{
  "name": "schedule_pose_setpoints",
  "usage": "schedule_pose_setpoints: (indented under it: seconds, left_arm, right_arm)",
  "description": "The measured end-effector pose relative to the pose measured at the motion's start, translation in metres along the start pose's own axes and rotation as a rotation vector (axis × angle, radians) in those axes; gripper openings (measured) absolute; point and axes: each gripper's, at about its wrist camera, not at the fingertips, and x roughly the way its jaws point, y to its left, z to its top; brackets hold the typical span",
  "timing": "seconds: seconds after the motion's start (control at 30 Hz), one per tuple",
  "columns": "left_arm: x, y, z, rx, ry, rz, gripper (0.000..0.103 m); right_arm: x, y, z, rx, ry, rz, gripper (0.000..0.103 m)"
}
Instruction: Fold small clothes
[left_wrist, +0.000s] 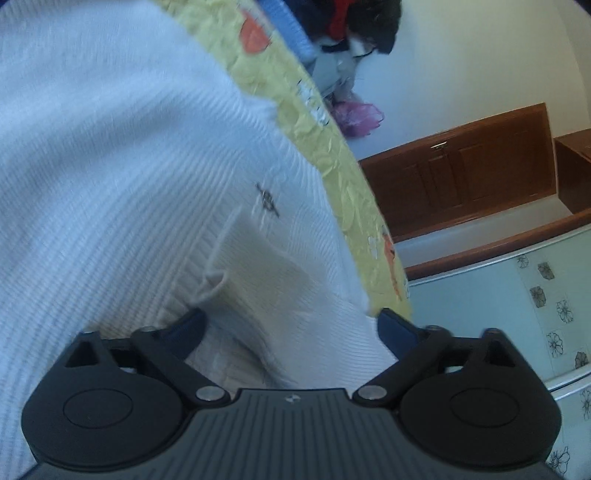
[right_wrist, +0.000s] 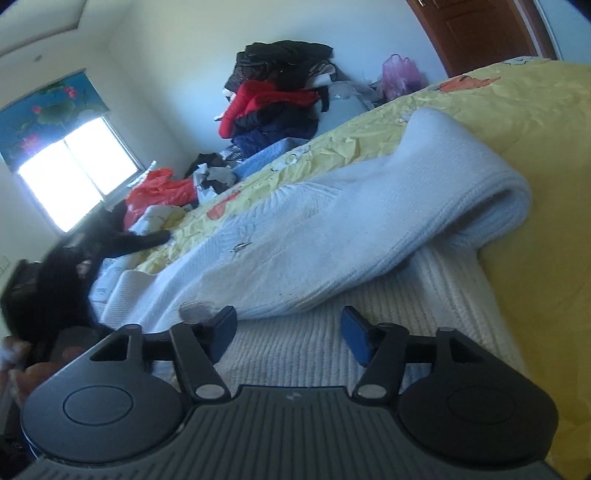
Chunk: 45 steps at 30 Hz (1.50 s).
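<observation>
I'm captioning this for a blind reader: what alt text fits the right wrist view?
A white knitted sweater, one part folded back over itself, lies on a yellow bedspread. The right tool hovers open at its near edge, gripping nothing. Behind are piled clothes and a bright window.

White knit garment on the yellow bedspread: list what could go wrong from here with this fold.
1. The folded-over part of the white knit garment ends in a loose, rounded roll; unpressed, it may spring open.
2. The right gripper has open jaws with nothing pinched, resting over the ribbed layer; closing here could catch only that under layer and drag the fold askew.
3. The left gripper straddles the cloth with open jaws beside the yellow bedspread; it could pinch the bedspread too.
</observation>
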Motion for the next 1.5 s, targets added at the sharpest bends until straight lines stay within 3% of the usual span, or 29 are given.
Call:
schedule_pose_setpoints:
  seconds: [0.07,0.13,0.27,0.43,0.6,0.83,0.93,1.03,1.13,1.17,1.23,1.27,1.37,1.5]
  left_arm:
    - [0.008,-0.001,-0.002,0.032,-0.013,0.068,0.041]
    - [0.015,-0.002,0.001,0.054,-0.014,0.146,0.018]
    - [0.015,-0.016,0.005,0.152,-0.047,0.191,0.011]
    - [-0.024,-0.071,0.008,0.44,-0.257,0.19,0.01]
    - [-0.066,-0.077,0.029,0.543,-0.423,0.23,0.009]
    - [-0.06,-0.002,0.042,0.412,-0.381,0.432,0.01]
    - [-0.048,0.022,0.033,0.387,-0.349,0.466,0.009]
    - [-0.046,0.03,0.023,0.441,-0.392,0.459,0.011]
    - [-0.046,0.036,0.023,0.44,-0.399,0.437,0.013]
    - [-0.049,0.038,0.021,0.425,-0.403,0.422,0.013]
    - [-0.055,0.043,0.02,0.392,-0.41,0.389,0.014]
    - [-0.057,0.044,0.02,0.377,-0.413,0.372,0.015]
    - [-0.063,0.052,0.02,0.329,-0.418,0.316,0.017]
    - [-0.069,0.062,0.022,0.266,-0.416,0.246,0.019]
  right_arm:
    - [-0.001,-0.004,0.0,0.024,-0.002,0.017,0.069]
    - [0.001,-0.008,0.001,0.052,-0.003,0.032,0.069]
    - [0.001,-0.011,0.002,0.077,-0.004,0.051,0.07]
    - [0.001,-0.01,0.001,0.075,-0.004,0.051,0.07]
    - [0.002,-0.009,0.001,0.071,-0.001,0.055,0.072]
    - [0.001,-0.008,0.001,0.059,0.004,0.052,0.073]
    - [0.001,-0.006,0.001,0.049,0.007,0.045,0.073]
    - [0.0,0.009,0.007,-0.014,0.038,-0.004,0.074]
    - [-0.009,0.037,0.031,-0.11,-0.021,0.06,0.076]
    - [-0.009,0.046,0.043,-0.148,-0.057,0.074,0.078]
    - [0.003,0.058,0.067,-0.224,-0.092,0.071,0.094]
    - [0.015,0.061,0.078,-0.261,-0.092,0.05,0.095]
    - [0.072,0.053,0.111,-0.313,0.007,-0.074,0.092]
    - [0.13,0.017,0.125,-0.255,0.185,-0.215,0.086]
